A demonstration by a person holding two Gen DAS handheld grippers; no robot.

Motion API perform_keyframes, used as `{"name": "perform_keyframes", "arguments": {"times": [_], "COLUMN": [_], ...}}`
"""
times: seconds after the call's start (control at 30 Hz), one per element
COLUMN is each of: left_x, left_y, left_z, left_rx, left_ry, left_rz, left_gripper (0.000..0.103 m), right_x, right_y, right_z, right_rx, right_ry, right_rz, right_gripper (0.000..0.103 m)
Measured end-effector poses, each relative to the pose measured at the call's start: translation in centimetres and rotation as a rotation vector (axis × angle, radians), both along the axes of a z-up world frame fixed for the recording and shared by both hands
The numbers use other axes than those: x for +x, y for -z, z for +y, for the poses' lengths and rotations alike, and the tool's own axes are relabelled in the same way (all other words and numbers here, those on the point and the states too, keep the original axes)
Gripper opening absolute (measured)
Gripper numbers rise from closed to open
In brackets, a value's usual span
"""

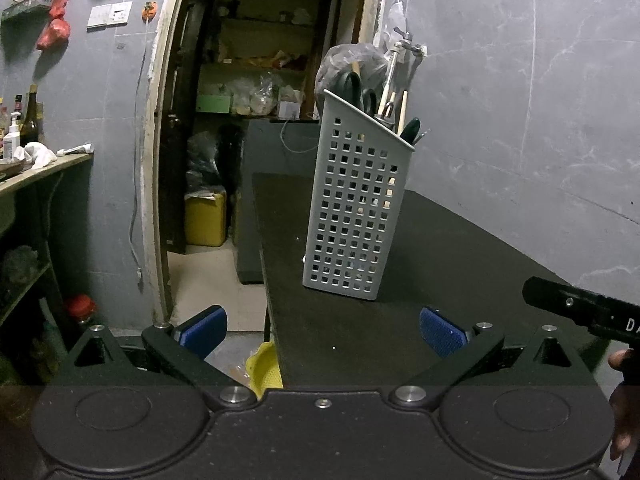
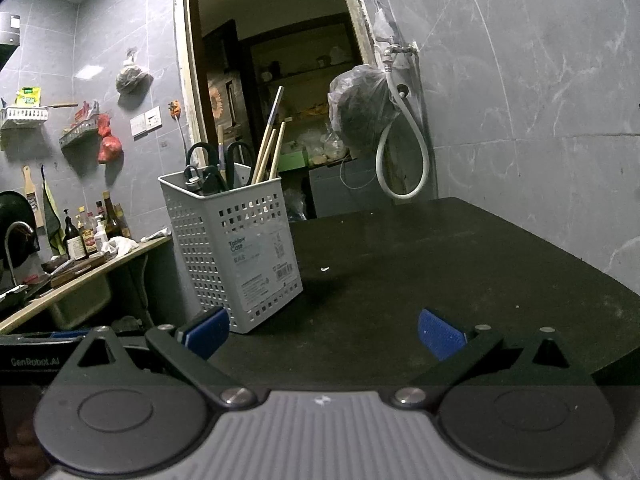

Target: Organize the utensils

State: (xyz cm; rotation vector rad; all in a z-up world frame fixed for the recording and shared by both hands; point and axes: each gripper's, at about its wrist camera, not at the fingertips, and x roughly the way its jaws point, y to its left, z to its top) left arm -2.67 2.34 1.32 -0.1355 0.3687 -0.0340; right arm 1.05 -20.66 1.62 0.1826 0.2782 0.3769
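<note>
Dark table [image 2: 440, 248] bare ahead of both tongs: left tongs [image 1: 323, 332], right tongs [image 2: 324, 334] wide open, empty. Utensil basket [image 2: 236, 248] looked light, tippy; chopsticks [image 2: 269, 152] thin, slippery, best gripped mid-shaft.

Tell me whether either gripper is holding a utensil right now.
No: the left gripper and right gripper are open and empty; utensils sit in the holder.

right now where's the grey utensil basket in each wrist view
Left wrist: the grey utensil basket stands right of centre on the black table, beyond the open left gripper.
Right wrist: it stands left of centre, near the table's left edge, past the open right gripper.
Shared landmark: the wall tap beside the doorway.
</note>
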Motion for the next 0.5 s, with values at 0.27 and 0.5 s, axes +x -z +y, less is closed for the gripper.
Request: {"name": "perform_keyframes", "arguments": {"times": [0.27,0.5], "left_x": [0.28,0.34], "left_y": [0.11,0.24], "left_z": [-0.05,-0.03], "left_rx": [0.001,0.003], "left_ry": [0.010,0.013], "left_rz": [0.007,0.012], "left_gripper": [0.102,0.102], "right_x": [0.18,0.32], "right_y": [0.29,0.51], "right_z": [-0.12,-0.31], "right_rx": [0.011,0.016], "right_ry": [0.003,0.004], "right_rz": [0.006,0.014], "right_gripper": [0.103,0.103]}}
